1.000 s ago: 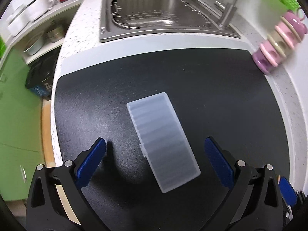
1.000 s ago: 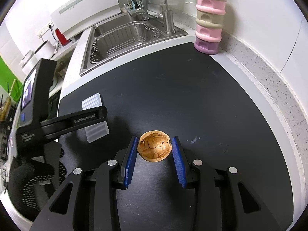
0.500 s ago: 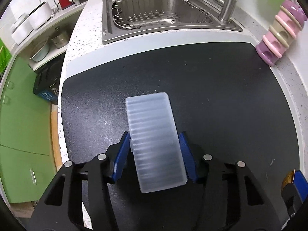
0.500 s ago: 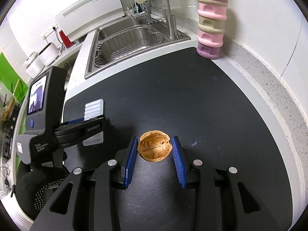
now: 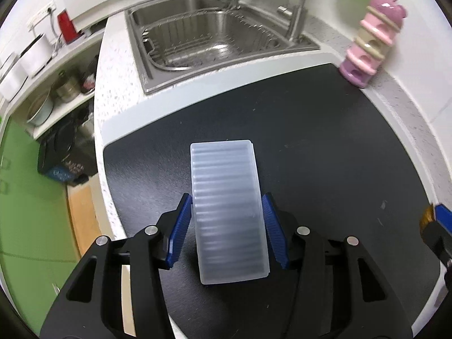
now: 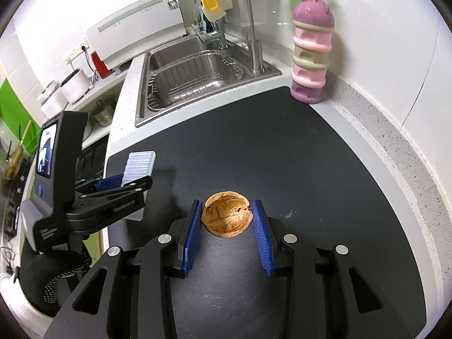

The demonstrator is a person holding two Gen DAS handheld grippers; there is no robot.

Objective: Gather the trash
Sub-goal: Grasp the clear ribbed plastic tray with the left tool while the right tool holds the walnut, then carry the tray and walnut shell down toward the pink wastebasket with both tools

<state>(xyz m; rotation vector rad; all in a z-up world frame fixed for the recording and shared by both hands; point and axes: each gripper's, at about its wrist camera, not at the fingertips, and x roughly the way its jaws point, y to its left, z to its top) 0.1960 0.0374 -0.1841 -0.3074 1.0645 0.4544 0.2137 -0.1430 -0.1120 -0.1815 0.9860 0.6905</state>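
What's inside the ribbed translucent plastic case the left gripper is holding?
Nothing can be made out inside the ribbed translucent plastic case: its frosted walls show only blurred ridges. The blue fingers cover part of its long sides, and its underside is hidden.

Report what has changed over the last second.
The left claw closed from wide open onto the plastic tray, which turned to line up straight between its pads, and lifted it off the mat. The right claw rose too. Unchanged: the right claw's grip on the walnut shell.
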